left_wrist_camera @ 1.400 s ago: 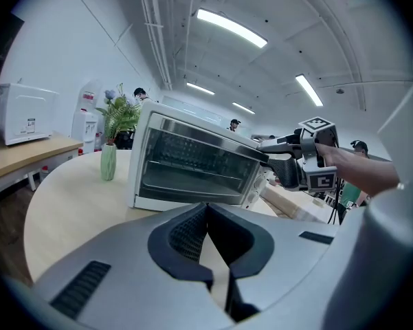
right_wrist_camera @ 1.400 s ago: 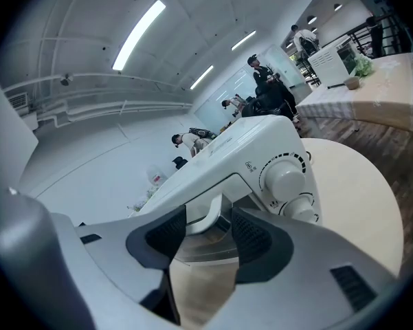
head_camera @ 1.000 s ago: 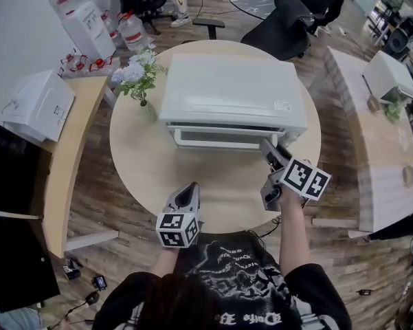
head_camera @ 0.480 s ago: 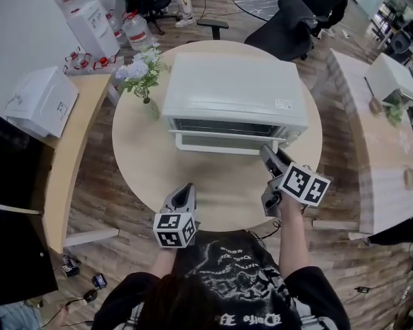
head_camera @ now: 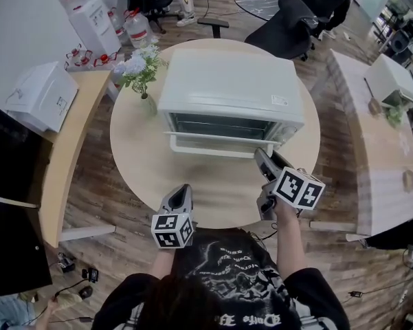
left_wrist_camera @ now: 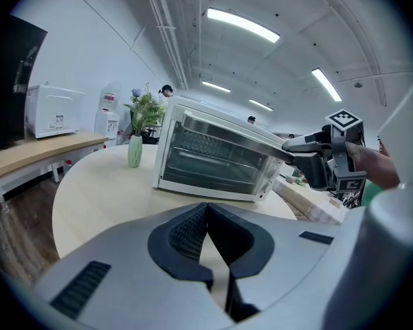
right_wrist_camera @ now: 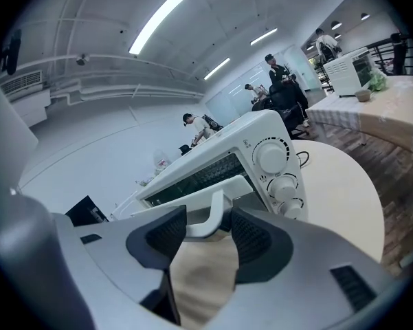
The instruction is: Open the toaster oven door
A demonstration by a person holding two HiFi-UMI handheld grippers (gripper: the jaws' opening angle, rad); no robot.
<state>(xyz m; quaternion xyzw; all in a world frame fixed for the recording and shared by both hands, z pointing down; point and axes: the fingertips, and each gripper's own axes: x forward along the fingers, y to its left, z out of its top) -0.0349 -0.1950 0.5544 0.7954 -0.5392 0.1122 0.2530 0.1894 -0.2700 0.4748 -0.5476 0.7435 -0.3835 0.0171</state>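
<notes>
A white toaster oven [head_camera: 230,88] stands on the round wooden table [head_camera: 141,163]. Its glass door [head_camera: 216,126] is tilted out partway, top edge toward me. My right gripper [head_camera: 261,155] grips the right end of the white door handle [right_wrist_camera: 209,215], which sits between its pads. From the left gripper view the oven [left_wrist_camera: 213,157] shows with the door ajar and the right gripper [left_wrist_camera: 292,143] at its top corner. My left gripper [head_camera: 184,191] hovers at the table's near edge, shut and empty, its pads [left_wrist_camera: 192,229] meeting. Three control knobs [right_wrist_camera: 271,157] face the right gripper.
A small vase of flowers [head_camera: 141,78] stands left of the oven. A wooden bench with a white box [head_camera: 38,102] runs along the left. A long table [head_camera: 378,136] lies to the right, office chairs [head_camera: 288,23] behind. People stand far off.
The oven door has swung further out toward me as the right gripper drew back with the handle. The left gripper has stayed in place.
</notes>
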